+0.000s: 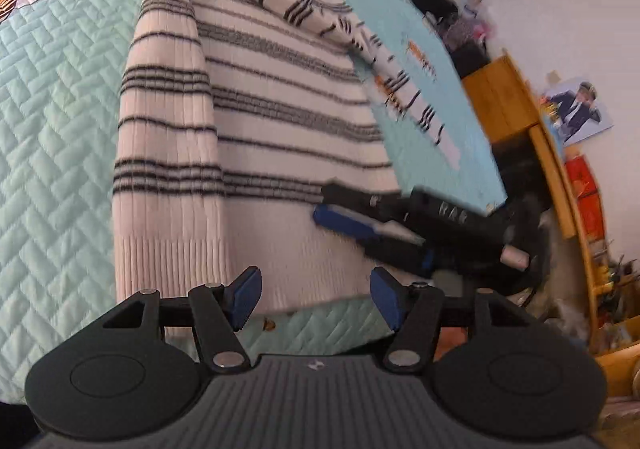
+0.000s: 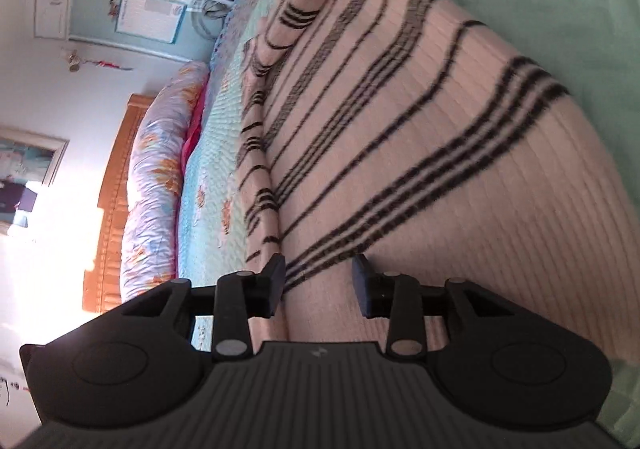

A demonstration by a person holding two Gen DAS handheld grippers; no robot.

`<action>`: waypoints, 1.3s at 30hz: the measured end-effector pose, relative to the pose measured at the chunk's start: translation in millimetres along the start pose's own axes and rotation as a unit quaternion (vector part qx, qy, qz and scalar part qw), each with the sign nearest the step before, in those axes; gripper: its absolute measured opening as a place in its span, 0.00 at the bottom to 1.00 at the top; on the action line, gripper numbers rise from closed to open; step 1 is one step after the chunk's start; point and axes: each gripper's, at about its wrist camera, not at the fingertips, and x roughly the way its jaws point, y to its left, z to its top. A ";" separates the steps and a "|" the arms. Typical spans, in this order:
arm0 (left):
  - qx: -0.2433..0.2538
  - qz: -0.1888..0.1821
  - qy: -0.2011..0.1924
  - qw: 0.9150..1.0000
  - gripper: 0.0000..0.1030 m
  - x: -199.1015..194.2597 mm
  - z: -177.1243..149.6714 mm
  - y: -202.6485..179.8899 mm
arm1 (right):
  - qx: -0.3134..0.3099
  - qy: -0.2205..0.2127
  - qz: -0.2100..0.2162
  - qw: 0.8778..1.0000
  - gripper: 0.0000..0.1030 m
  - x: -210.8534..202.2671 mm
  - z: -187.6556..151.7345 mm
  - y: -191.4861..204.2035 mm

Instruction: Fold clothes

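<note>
A: Where is the sweater [image 1: 256, 121]?
B: Spread flat on the bed [image 1: 60, 109], one sleeve folded across.
A: And the tools?
B: Left tool [image 1: 316, 299] gapes at the near hem, holding nothing; right tool [image 2: 319, 285] stands parted, empty, above the sweater.

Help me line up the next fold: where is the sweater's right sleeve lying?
In the left wrist view, the sleeve trails off the sweater's upper right, slanting down onto the turquoise quilt toward the wooden furniture.
</note>
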 end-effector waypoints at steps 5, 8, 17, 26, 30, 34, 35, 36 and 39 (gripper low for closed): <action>-0.077 -0.015 -0.101 0.992 0.61 -54.4 -1.4 35.7 | -0.039 0.050 0.022 0.998 0.41 18.3 -5.4 17.5; -0.097 0.005 -0.125 0.987 0.61 -70.9 0.8 44.4 | -0.069 0.085 0.024 0.994 0.41 39.9 -17.0 32.7; -0.112 0.023 -0.096 0.989 0.61 -69.6 -2.5 58.7 | -0.140 0.130 -0.019 0.981 0.06 75.1 -29.9 55.2; -0.122 0.025 -0.081 0.989 0.61 -62.5 -5.0 67.9 | -0.127 0.099 -0.034 0.986 0.06 54.9 -8.9 40.6; -0.113 0.027 -0.073 0.991 0.61 -57.5 -4.6 65.2 | -0.057 0.124 -0.001 0.991 0.06 57.0 -14.0 13.1; -0.108 0.022 -0.074 0.991 0.61 -56.6 -3.8 62.9 | -0.043 0.125 0.012 0.991 0.09 52.8 -15.7 9.2; -0.106 0.018 -0.075 0.991 0.61 -56.2 -3.7 61.1 | -0.047 0.123 0.010 0.991 0.08 52.7 -17.1 9.8; -0.103 0.013 -0.074 0.992 0.61 -55.3 -3.7 58.7 | -0.054 0.120 0.007 0.991 0.08 52.9 -18.9 10.8; -0.089 -0.006 -0.072 0.993 0.62 -50.8 -4.5 50.0 | -0.083 0.115 0.000 0.990 0.08 58.9 -22.4 19.7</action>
